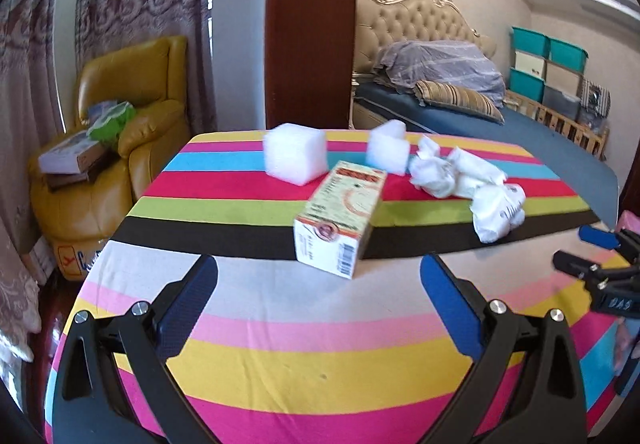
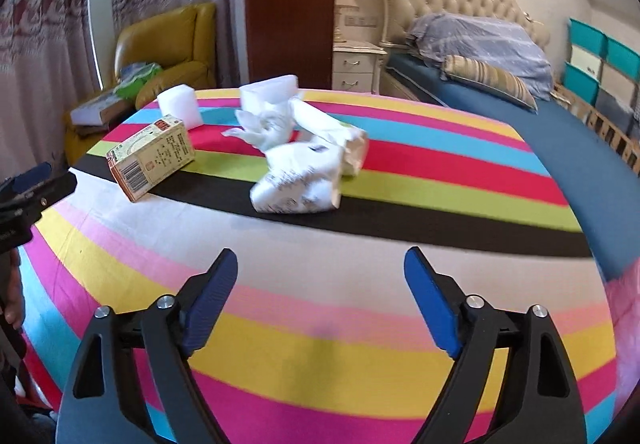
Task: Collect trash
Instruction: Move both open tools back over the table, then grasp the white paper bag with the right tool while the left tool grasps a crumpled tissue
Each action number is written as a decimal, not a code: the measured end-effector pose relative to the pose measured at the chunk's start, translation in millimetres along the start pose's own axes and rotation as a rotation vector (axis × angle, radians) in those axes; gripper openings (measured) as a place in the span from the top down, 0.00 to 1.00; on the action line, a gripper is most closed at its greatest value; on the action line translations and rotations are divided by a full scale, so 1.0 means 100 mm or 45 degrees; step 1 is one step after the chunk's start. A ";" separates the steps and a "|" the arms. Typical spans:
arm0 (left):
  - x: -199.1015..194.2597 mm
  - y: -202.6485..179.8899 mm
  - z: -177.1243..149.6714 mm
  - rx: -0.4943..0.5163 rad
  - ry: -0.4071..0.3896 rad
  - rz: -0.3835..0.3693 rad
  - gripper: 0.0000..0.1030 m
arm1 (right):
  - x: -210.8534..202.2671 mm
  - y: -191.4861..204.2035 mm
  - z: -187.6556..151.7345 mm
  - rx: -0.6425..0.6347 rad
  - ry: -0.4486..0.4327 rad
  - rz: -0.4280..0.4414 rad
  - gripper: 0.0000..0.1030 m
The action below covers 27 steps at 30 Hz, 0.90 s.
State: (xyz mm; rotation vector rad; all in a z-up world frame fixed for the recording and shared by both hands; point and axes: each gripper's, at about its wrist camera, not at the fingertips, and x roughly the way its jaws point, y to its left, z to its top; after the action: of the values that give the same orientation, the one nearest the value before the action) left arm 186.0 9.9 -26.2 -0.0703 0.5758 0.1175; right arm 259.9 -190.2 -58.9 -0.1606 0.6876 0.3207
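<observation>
A small printed cardboard box (image 1: 340, 217) lies on the striped tablecloth (image 1: 280, 324), just ahead of my open, empty left gripper (image 1: 320, 276). Behind it stand two white foam blocks (image 1: 295, 152) (image 1: 388, 149). Crumpled white plastic bags (image 1: 464, 179) lie to the right. In the right wrist view my right gripper (image 2: 320, 268) is open and empty, with the crumpled bags (image 2: 300, 179) ahead of it, the box (image 2: 154, 159) at the left and the foam blocks (image 2: 178, 103) (image 2: 268, 89) behind. The left gripper's tip (image 2: 40, 187) shows at the left edge there.
A yellow armchair (image 1: 132, 115) with boxes and a green bag stands left of the table. A brown wooden post (image 1: 312, 23) rises behind the table. A bed (image 1: 460, 99) and stacked teal storage bins (image 1: 548, 63) are at the back right. A white nightstand (image 2: 356, 67) stands by the bed.
</observation>
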 end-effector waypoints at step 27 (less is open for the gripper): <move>0.32 -0.67 0.17 0.172 0.081 -0.151 0.05 | 0.63 -0.13 0.40 0.023 0.050 0.060 0.53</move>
State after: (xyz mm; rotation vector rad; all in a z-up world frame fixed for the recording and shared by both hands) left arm 230.8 -51.3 -27.6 0.0232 0.6402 -0.0395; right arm 333.9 -177.3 -69.1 -0.1336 0.7335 0.3570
